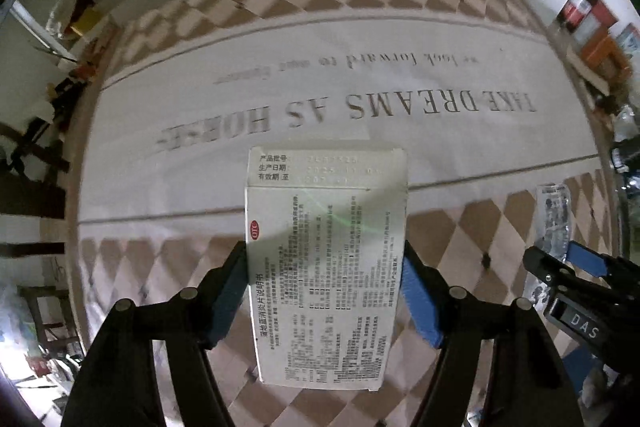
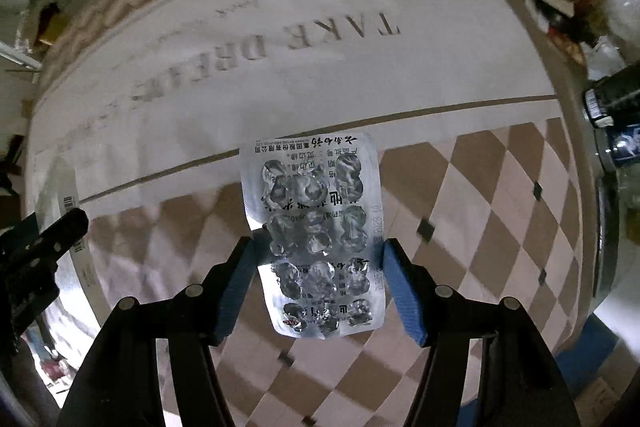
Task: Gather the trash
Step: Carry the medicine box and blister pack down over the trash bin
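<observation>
Left gripper (image 1: 325, 291) is clamped on a white medicine box (image 1: 326, 263), held up off the desk (image 1: 460, 227). Right gripper (image 2: 318, 287) pinches an emptied blister pack (image 2: 316, 239) by its edges, also in the air. Below, a checkered cloth (image 2: 480, 207) with "TAKE DREAMS" lettering.

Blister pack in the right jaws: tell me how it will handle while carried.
The blister pack is thin foil and plastic with crushed bubbles, so probably very light and somewhat bendy. Held edge to edge in the right gripper, it may buckle or slip if squeezed harder. Its glossy surface looks slippery.
</observation>
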The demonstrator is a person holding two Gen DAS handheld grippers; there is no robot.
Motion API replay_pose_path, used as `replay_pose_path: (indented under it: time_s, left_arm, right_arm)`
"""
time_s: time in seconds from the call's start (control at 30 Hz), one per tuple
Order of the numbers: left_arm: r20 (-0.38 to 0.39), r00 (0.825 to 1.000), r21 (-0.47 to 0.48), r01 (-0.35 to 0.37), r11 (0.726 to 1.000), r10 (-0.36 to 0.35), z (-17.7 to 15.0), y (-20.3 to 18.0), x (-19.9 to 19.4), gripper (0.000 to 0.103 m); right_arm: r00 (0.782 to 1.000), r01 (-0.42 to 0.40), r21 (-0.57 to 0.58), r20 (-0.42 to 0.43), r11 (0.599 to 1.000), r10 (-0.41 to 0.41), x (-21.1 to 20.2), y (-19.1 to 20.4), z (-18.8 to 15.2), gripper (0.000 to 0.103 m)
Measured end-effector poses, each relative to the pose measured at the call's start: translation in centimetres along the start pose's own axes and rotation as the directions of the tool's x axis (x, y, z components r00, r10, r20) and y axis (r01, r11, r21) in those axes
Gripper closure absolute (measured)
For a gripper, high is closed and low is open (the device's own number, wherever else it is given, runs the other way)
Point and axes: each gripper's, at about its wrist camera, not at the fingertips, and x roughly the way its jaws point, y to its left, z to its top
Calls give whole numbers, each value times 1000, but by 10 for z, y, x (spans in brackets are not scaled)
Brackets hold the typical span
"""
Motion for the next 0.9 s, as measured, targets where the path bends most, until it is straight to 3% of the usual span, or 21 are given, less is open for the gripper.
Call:
replay_pose_path:
  time_s: [0.17,0.27,0.47,0.6,0.7,0.8,0.9]
  left_arm:
    - [91,996,-9,11,1000,-10,-50,83,-43,34]
    - [135,991,-16,25,1000,-22,-91,128,-66,34]
    - [120,992,-31,50,998,-46,-188,183,-77,34]
    - [30,997,-77,77,994,-75,-243,208,-53,34]
    - [-69,992,-111,99,989,-107,-282,221,-10,34]
    - [-150,978,-156,124,980,-148,-306,229,42,34]
    - [-233,951,-238,145,960,-201,-327,240,113,34]
  right_arm:
    - [996,-48,-36,76,998,51,-44,29,-61,37]
    - [990,-91,-51,106,995,96,-86,3,-103,37]
    - [981,-155,-60,108,986,160,-111,31,-227,37]
    - [983,-173,-46,50,984,175,-98,47,-299,37]
    - [981,-191,-21,-40,981,190,-67,54,-348,37]
    - [975,-191,5,-112,982,190,-21,52,-375,37]
    - [962,-194,41,-187,980,198,43,46,-396,37]
